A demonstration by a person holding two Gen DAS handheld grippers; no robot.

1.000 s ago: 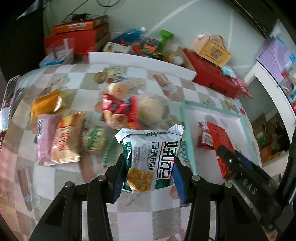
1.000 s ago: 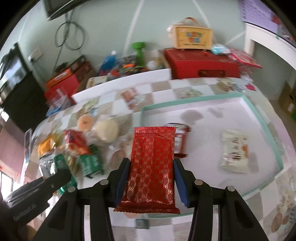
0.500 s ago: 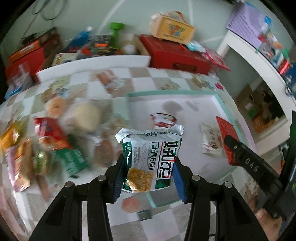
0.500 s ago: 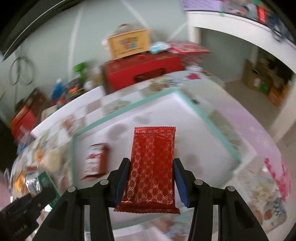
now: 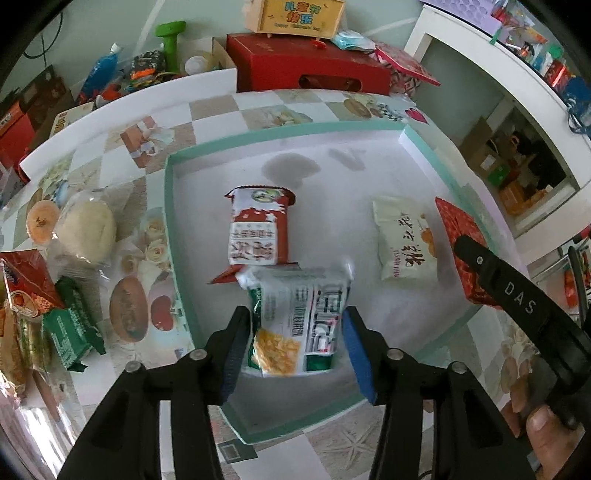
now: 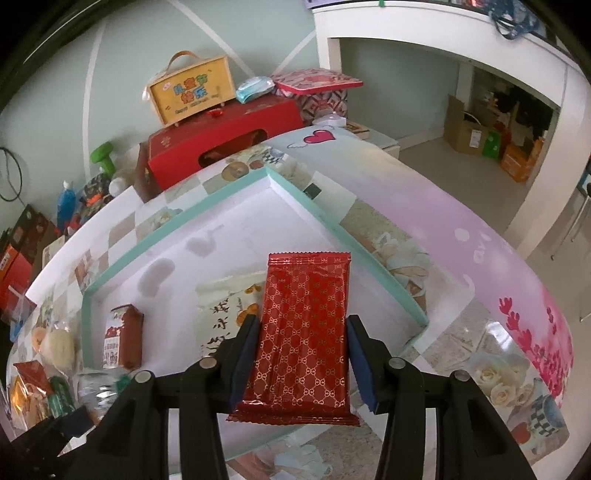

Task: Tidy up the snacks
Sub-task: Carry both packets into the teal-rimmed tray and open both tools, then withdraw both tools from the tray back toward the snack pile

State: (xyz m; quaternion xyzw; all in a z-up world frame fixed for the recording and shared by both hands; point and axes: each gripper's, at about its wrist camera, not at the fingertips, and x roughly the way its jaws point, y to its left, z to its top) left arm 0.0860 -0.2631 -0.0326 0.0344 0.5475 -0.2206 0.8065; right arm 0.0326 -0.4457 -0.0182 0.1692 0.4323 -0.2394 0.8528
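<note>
My left gripper [image 5: 295, 343] hangs over the near part of the teal-rimmed white tray [image 5: 173, 236]. Its jaws stand a little apart from the green-and-white snack bag [image 5: 299, 325], which looks blurred and tilted between them. My right gripper [image 6: 301, 354] is shut on a red gold-patterned packet [image 6: 304, 332] above the tray's right side [image 6: 369, 254]. A red-and-white packet [image 5: 256, 229] and a cream packet [image 5: 404, 240] lie in the tray.
Loose snacks lie left of the tray: a round bun [image 5: 86, 230], a green pack [image 5: 72, 328], a red pack [image 5: 26, 280]. Red boxes [image 5: 306, 70] and a yellow case [image 5: 295, 14] stand behind the table. The table edge drops off at right [image 6: 517, 258].
Both grippers moved right over the tray. The left jaws have opened slightly and the green-and-white bag has tipped and dropped lower between them. The right still holds the red packet.
</note>
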